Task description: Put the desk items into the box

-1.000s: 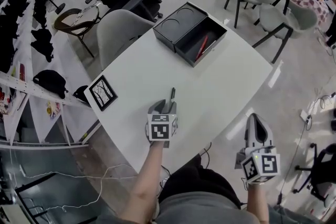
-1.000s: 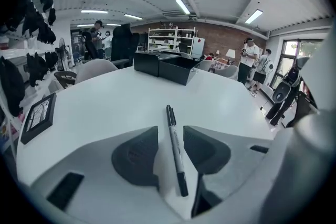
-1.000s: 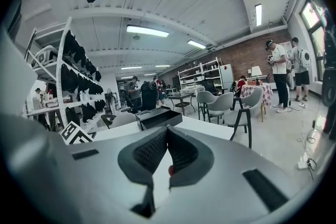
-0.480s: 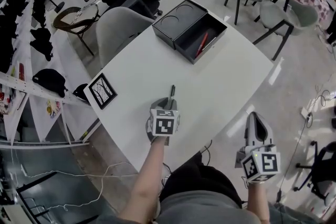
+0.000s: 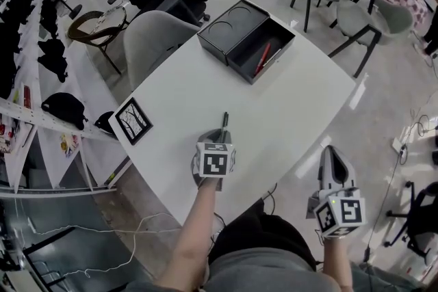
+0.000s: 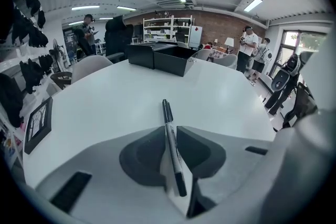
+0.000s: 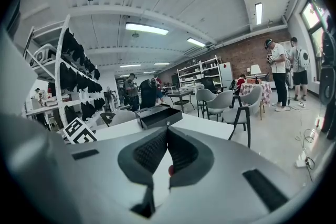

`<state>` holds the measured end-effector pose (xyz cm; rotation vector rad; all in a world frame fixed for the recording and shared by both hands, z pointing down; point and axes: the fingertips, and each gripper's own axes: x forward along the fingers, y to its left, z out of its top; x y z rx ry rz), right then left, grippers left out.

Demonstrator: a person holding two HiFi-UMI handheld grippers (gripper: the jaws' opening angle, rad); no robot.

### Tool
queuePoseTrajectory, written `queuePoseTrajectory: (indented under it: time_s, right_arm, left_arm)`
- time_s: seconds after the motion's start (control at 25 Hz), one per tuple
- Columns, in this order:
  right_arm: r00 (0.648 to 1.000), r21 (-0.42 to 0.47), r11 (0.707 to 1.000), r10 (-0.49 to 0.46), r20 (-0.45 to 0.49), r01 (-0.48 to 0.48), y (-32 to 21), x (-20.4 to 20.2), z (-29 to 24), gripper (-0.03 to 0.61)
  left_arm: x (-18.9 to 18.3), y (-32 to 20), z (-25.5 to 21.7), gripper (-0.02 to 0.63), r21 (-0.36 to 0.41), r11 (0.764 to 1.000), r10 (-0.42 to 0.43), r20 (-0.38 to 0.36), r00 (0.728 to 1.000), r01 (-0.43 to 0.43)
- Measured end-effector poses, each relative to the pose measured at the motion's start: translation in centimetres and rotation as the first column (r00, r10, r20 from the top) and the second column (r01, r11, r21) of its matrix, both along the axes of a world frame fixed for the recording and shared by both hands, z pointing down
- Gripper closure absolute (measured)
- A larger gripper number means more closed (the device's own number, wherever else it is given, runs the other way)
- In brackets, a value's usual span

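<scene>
The task's thing in play is a slim marker pen (image 6: 169,136) with a pale grey barrel, a black cap with a clip at its far end and a black butt at its near end. It sits on the round-cornered white table (image 5: 294,113), towards the person's edge and well apart from the box. Its capped end points roughly at that box.

The left gripper (image 6: 168,128) tilts down over the pen. Its jaws have just been closing and now clamp the barrel from both sides, the dark pads pressing on the grey middle part. The cap sticks out ahead of the fingertips and the butt runs back between the jaws. Whether the pen is lifted off the tabletop cannot be told.

At the far side of the table stands the open black rectangular box (image 5: 275,63). Its black lid (image 5: 229,29), with two round impressions, lies touching it on the left. A red pen (image 5: 263,58) lies slantwise inside the box.

A small black-framed picture of bare trees (image 5: 133,121) lies near the table's left edge.

The right gripper (image 7: 167,131) is held off the table's near right corner, pointing only slightly downward. Its ribbed jaws are together at the tips, with nothing gripped.
</scene>
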<state>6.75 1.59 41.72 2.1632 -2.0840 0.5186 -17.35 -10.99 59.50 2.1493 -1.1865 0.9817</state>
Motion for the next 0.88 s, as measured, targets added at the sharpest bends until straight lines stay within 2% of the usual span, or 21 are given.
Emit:
queuePoseTrajectory:
  time_s: [0.56, 0.68, 0.88]
  right_arm:
    - [1.0, -0.022, 1.0, 0.011, -0.017, -0.012, 0.1, -0.5, 0.3, 0.575]
    - [1.0, -0.031, 0.999, 0.013, -0.004, -0.013, 0.2, -0.9, 0.5, 0.575]
    - [1.0, -0.034, 0.999, 0.024, -0.012, -0.024, 0.1, -0.9, 0.5, 0.575]
  left_arm:
    - [0.4, -0.1, -0.1, 0.568, 0.001, 1.0, 0.031, -0.012, 0.999, -0.031]
    - [0.4, 0.0, -0.4, 0.568, 0.019, 0.999, 0.048, -0.014, 0.999, -0.047]
    - [1.5, -0.6, -2.8, 0.568, 0.091, 0.994, 0.066, -0.071, 0.995, -0.059]
